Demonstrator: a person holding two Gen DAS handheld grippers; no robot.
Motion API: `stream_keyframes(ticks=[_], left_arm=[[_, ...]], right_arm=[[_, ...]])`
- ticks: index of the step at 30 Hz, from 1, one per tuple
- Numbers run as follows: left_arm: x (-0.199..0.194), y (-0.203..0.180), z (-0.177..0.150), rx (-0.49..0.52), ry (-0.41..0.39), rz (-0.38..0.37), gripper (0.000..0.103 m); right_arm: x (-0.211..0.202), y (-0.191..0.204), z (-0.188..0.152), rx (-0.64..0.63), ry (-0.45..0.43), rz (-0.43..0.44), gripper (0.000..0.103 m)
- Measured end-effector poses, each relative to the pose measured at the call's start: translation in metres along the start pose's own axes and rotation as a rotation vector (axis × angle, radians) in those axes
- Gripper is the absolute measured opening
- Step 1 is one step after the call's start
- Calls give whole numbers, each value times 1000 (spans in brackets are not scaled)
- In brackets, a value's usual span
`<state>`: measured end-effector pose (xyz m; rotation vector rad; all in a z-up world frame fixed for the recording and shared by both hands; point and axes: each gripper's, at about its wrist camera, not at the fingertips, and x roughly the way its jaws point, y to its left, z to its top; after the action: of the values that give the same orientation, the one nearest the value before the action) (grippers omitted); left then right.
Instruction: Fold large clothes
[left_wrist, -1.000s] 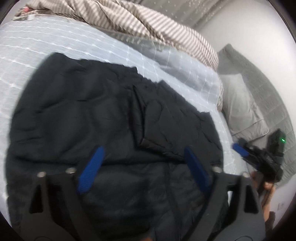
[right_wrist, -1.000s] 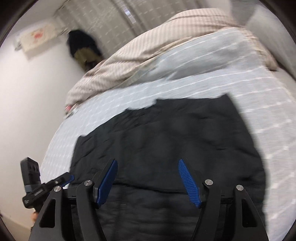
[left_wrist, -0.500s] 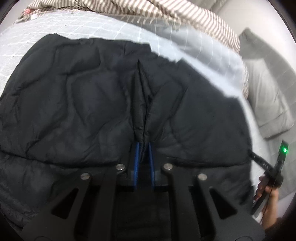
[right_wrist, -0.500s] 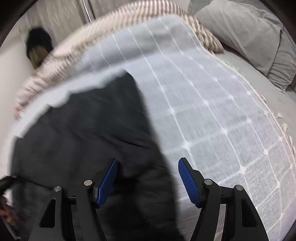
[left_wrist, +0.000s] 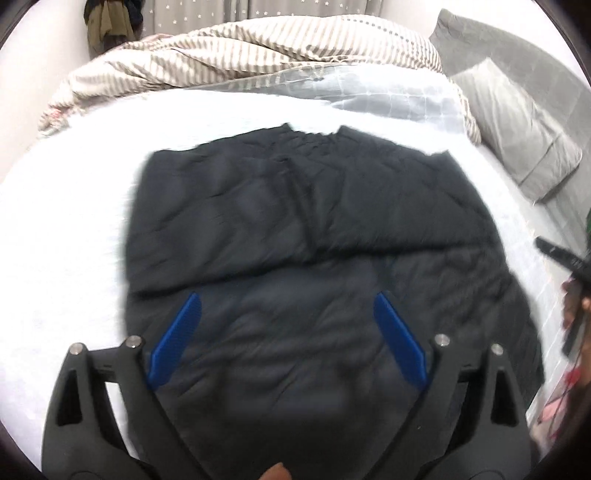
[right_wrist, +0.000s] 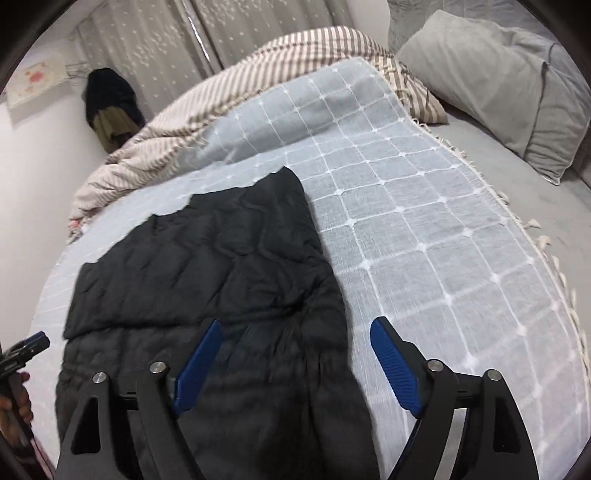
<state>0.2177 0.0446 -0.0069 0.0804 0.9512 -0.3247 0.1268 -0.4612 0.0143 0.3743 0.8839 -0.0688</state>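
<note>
The black quilted puffer jacket is lying flat on the pale blue grid-patterned bedspread, its far part doubled back toward the camera. The left hand-held gripper is hanging released above it, jaws having just been opening, nothing between them. The right hand-held gripper, jaws likewise just widening, is straddling the jacket's right edge, unclenched. Bare bedspread is extending rightward to its fringed border.

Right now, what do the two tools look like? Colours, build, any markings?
Both match. The left tool and right tool each have a black plastic frame with triangular cut-outs, silver screw heads at the pivots, and two blue ribbed finger pads. No lettering is readable on either. At the right edge of the left view, thin red strands that may be cable hang by the hand; blurred.
</note>
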Motion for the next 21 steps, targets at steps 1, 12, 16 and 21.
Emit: stream_keyframes(ticks=[1,12,16,21], left_arm=[[-10,6,-6,7,12,9,98],[-64,94,-120,-126,126,-46,99],[-59,119,-169,-203,150,-88,99],[-49,136,-209,-301,153,-223,99]], right_arm=[[-7,-2,-5,1,7,8,84],[-74,-29,-92,25,93,161,84],[-79,-45,-125,46,119,167,84],[-78,-72,-157,125,161,188,84]])
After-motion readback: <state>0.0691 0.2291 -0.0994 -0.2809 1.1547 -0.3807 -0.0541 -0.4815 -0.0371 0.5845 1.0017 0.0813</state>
